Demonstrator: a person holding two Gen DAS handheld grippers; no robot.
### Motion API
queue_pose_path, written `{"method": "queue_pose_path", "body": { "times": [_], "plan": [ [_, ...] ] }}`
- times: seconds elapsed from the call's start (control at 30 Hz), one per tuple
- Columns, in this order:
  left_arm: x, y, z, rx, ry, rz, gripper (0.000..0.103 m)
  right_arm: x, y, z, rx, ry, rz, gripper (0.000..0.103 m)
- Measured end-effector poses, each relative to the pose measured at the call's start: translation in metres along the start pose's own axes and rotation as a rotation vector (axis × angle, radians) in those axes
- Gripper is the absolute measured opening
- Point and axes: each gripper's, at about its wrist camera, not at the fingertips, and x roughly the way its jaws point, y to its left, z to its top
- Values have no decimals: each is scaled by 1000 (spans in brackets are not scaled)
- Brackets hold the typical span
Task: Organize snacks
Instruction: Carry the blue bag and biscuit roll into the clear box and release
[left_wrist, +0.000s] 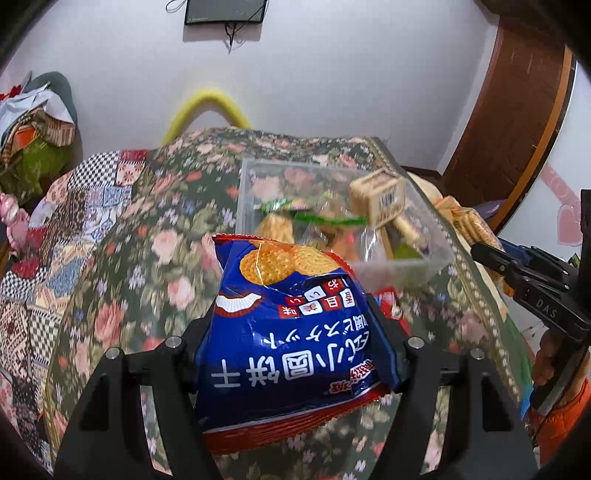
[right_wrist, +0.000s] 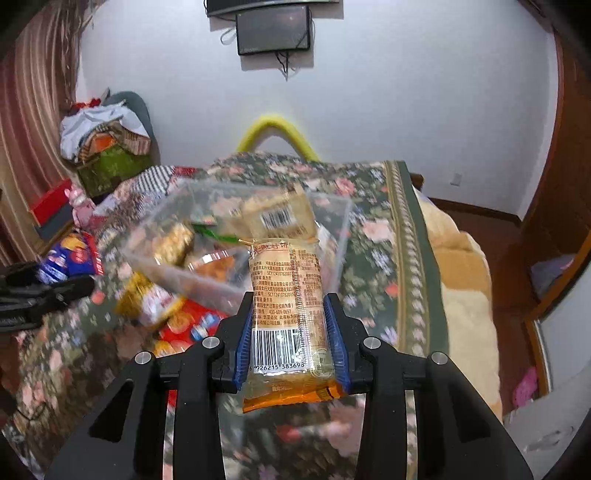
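Nearest our left wrist camera, the blue biscuit bag (left_wrist: 288, 325) sits clamped between the two fingers of our left gripper (left_wrist: 295, 332), its long axis running away from the lens toward the clear plastic bin (left_wrist: 439, 254), print upside down to us. From the right wrist view, our right gripper (right_wrist: 291, 332) is closed tight on a narrow orange cracker pack (right_wrist: 288, 302), blue pads (right_wrist: 334, 339) pressing both long edges; the pack points lengthwise away from us, barcode end nearest. Both packs hang above the floral cloth (right_wrist: 373, 236) on the bed. We note more snacks lying in the bin, and a red packet (right_wrist: 192, 325) beside it.
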Motion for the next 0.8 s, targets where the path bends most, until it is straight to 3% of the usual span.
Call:
{"method": "queue_pose_path", "body": {
  "times": [0.33, 0.8],
  "plan": [
    [29, -3, 44, 6, -22, -18, 69, 21, 23, 38, -13, -46, 19, 33],
    [100, 21, 85, -30, 30, -43, 69, 76, 36, 64, -4, 8, 57, 33]
  ]
}}
